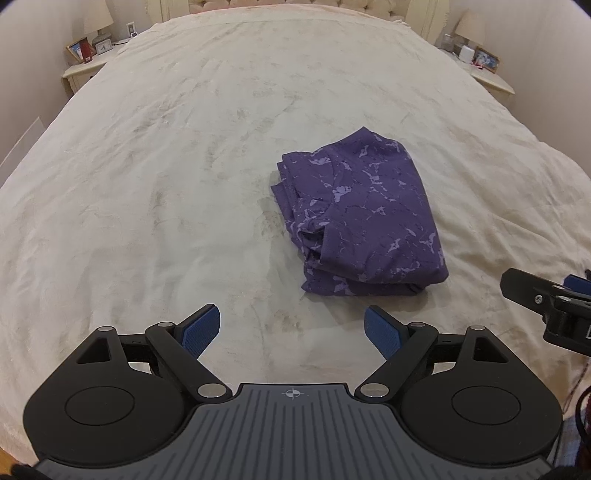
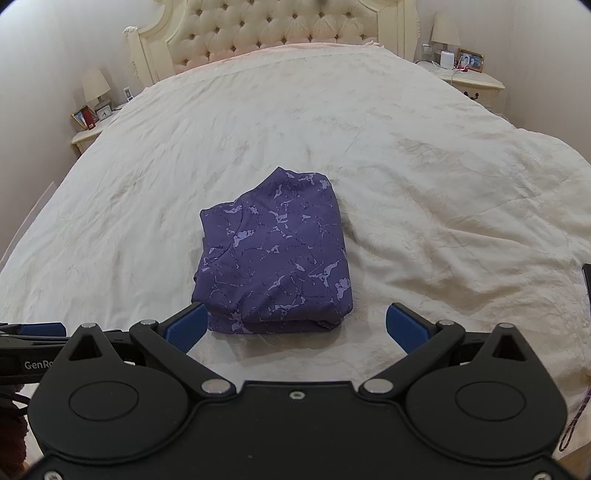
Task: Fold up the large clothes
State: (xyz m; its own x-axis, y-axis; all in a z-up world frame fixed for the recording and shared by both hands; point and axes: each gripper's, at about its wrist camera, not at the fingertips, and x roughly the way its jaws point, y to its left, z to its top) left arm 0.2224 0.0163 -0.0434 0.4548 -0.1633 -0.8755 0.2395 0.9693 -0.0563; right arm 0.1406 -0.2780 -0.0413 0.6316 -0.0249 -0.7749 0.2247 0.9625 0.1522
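A purple patterned garment [image 1: 360, 218] lies folded into a compact stack on the cream bedspread [image 1: 166, 166]. It also shows in the right wrist view [image 2: 275, 254], just ahead of the fingers. My left gripper [image 1: 291, 330] is open and empty, hovering above the bed a little short and left of the garment. My right gripper [image 2: 297, 326] is open and empty, its blue pads either side of the garment's near edge without touching it. The right gripper also shows at the right edge of the left wrist view [image 1: 546, 299].
A tufted headboard [image 2: 273, 29] stands at the far end. Nightstands with lamps and photo frames flank the bed on the left [image 2: 92, 122] and the right [image 2: 465, 74]. The bedspread is rumpled at the right [image 2: 480, 221].
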